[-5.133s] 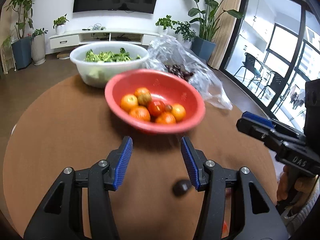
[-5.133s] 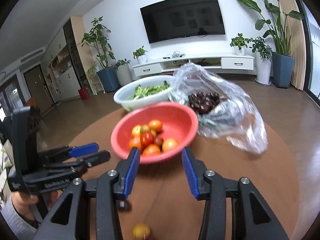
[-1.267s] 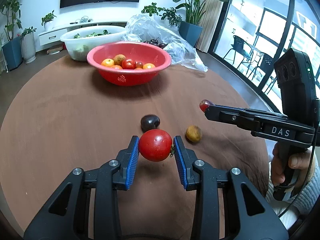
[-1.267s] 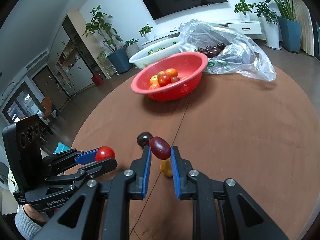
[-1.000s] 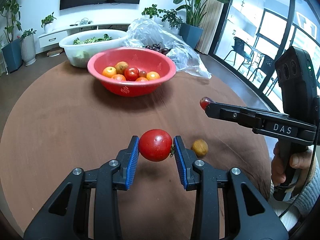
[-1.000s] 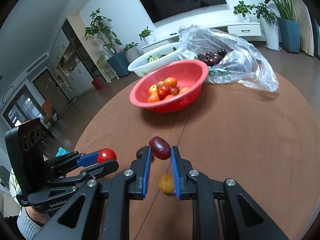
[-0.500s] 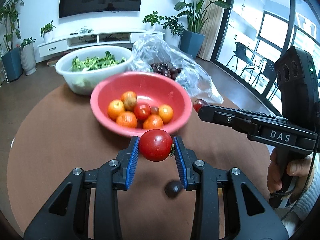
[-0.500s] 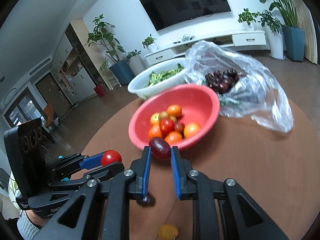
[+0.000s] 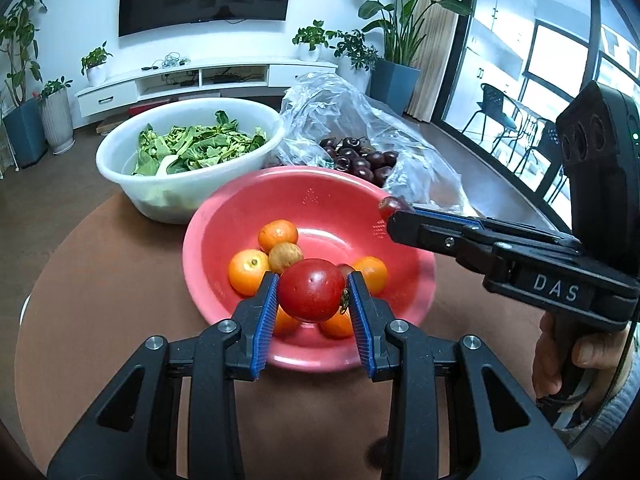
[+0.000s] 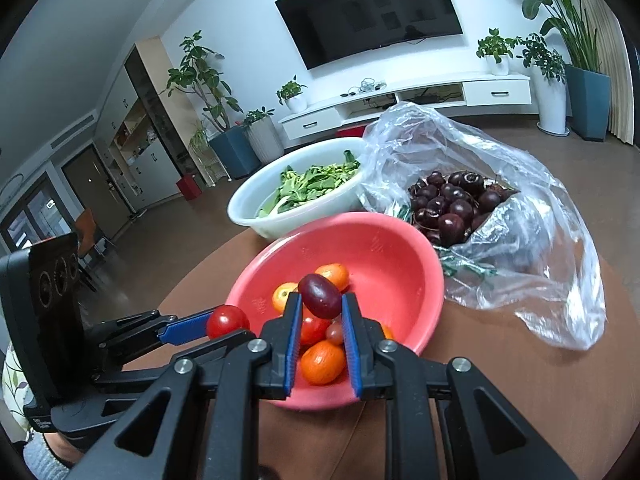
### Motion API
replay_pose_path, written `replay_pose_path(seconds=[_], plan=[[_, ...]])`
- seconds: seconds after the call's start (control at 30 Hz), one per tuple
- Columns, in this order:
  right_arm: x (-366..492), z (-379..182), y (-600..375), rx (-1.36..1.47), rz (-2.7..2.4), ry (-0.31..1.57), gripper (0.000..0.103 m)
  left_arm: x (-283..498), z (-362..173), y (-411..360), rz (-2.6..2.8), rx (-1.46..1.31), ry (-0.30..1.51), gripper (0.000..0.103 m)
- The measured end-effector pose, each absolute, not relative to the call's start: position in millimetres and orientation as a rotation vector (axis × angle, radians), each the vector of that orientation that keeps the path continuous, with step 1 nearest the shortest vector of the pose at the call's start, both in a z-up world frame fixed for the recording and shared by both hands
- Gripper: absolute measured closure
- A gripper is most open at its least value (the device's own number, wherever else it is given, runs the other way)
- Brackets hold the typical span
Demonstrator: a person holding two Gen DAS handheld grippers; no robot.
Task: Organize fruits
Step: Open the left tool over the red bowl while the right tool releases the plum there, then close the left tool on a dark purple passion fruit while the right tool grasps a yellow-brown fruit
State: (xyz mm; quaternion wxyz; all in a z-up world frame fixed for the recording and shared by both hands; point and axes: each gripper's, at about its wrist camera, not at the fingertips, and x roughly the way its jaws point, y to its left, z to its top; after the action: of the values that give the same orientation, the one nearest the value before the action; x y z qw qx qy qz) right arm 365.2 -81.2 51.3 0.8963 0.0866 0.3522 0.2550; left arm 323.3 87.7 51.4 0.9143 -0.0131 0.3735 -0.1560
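1. Tomato [image 9: 311, 295], red, sits clamped between the left gripper [image 9: 312, 300] pads above the red bowl [image 9: 320, 208] of oranges on the brown table [image 9: 100, 280].
2. Right gripper [image 10: 320, 312] pinches a dark grape tomato [image 10: 319, 295] over the same bowl [image 10: 400, 248]; cherries [image 10: 452, 204] lie in a plastic bag beside it.

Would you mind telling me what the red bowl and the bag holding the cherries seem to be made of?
Red bowl: probably moulded plastic, smooth and semi-glossy, with embossed dot patches on its wall. Bag: thin clear plastic film, crinkled and shiny, with the cherries visible through it.
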Motion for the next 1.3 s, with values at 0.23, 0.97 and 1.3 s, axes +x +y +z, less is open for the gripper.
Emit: replay_pose_path(seconds=[0.23,0.97,1.3], plan=[[383.3,40.5,-72.8,0.136,0.508,0.746,0.081,342.4,42.8,87.4,-0.299,-0.011,0.771,0.069],[349.6,61.5,-77.5,0.054,0.449,0.670,0.059,310.8,57.2,110.3,-0.230,-0.071,0.710,0.045],[278.7,57.1,-89.8,0.002,0.448,0.668,0.059,252.5,47.8,109.2,-0.242,-0.104,0.732,0.045]])
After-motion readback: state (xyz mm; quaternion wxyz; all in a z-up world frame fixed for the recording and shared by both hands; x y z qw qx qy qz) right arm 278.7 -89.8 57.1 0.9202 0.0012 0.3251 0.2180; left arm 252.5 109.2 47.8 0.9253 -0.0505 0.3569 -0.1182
